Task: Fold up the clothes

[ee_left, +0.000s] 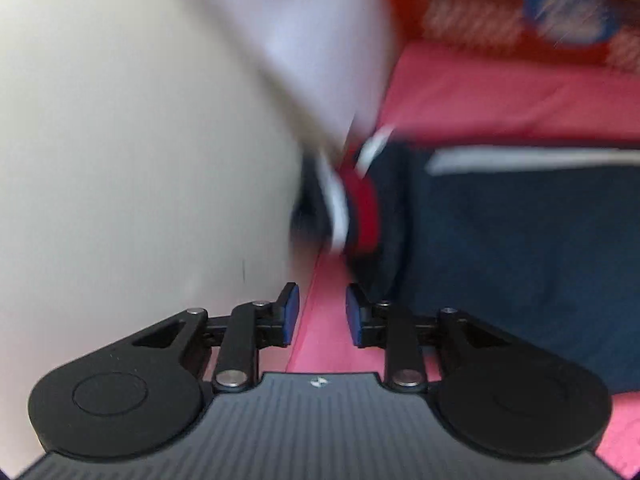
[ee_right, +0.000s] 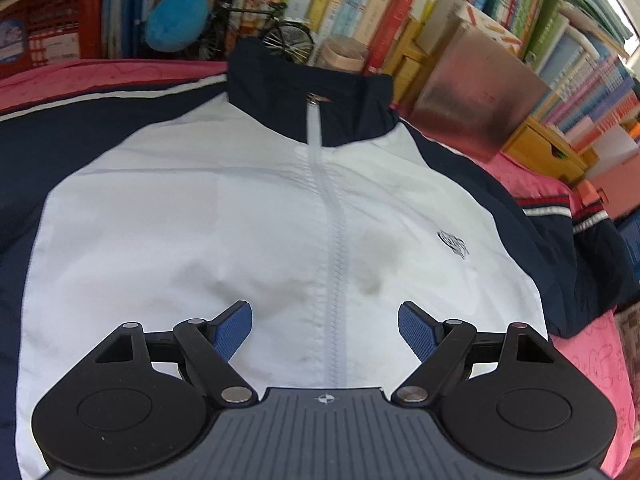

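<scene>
A white jacket (ee_right: 240, 208) with navy sleeves, navy collar and a front zip lies face up on a pink bedsheet (ee_right: 580, 360). My right gripper (ee_right: 325, 312) hovers over its lower chest, open wide, astride the zip, with nothing between the pads. The left wrist view is blurred. There, a navy sleeve (ee_left: 520, 260) lies on the pink sheet (ee_left: 500, 92), and its red-and-white striped cuff (ee_left: 360, 208) sits at the sheet's edge. My left gripper (ee_left: 322, 300) is just short of that cuff, with the jaws a narrow gap apart and only pink sheet showing between them.
A pale surface (ee_left: 120, 140) fills the left beyond the sheet's edge. A red crate (ee_left: 480, 12) stands at the far end. Behind the jacket are packed bookshelves (ee_right: 440, 8), a blue plush (ee_right: 176, 24), a model bicycle (ee_right: 276, 28) and a shiny box (ee_right: 480, 92).
</scene>
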